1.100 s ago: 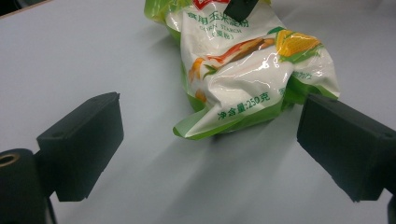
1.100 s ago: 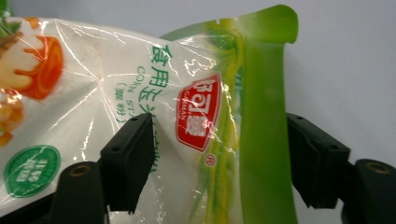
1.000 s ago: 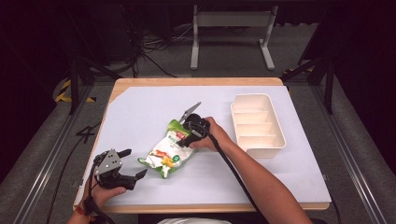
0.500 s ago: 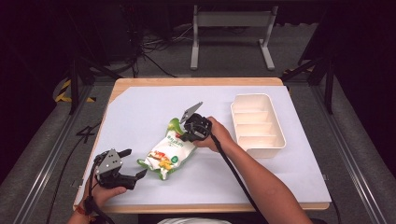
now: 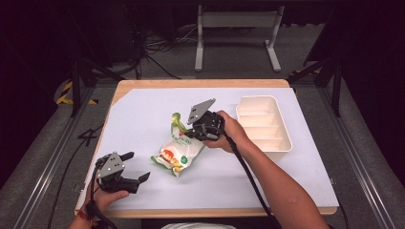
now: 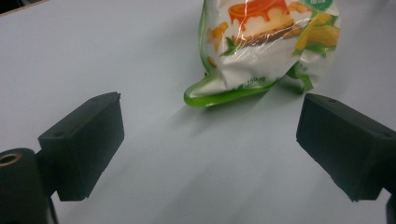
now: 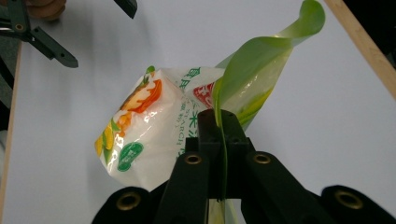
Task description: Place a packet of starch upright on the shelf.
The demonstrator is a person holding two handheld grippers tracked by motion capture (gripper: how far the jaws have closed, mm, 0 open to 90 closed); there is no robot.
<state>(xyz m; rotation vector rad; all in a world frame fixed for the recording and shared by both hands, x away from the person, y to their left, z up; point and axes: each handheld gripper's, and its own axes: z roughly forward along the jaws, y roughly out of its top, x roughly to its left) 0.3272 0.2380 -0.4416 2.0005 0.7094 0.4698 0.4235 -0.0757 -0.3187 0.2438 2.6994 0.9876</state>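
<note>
**Snack bag lifted by its top edge**

White bench (image 5: 143, 114), dark room. Snack bag (image 5: 177, 151): white w/ green edges, orange food print, mid-bench. Right gripper (image 5: 198, 131) jaws just closed, clamped on its green top seal; bag's top now higher than before. Left gripper (image 5: 135, 167) jaws apart, unmoved.

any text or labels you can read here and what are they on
None can be read in full.
Snack bag: Chinese characters in green, a red stamp-like mark, a round green seal and small print running up the side, all too blurred to quote.
White divided tray: no writing.
</note>
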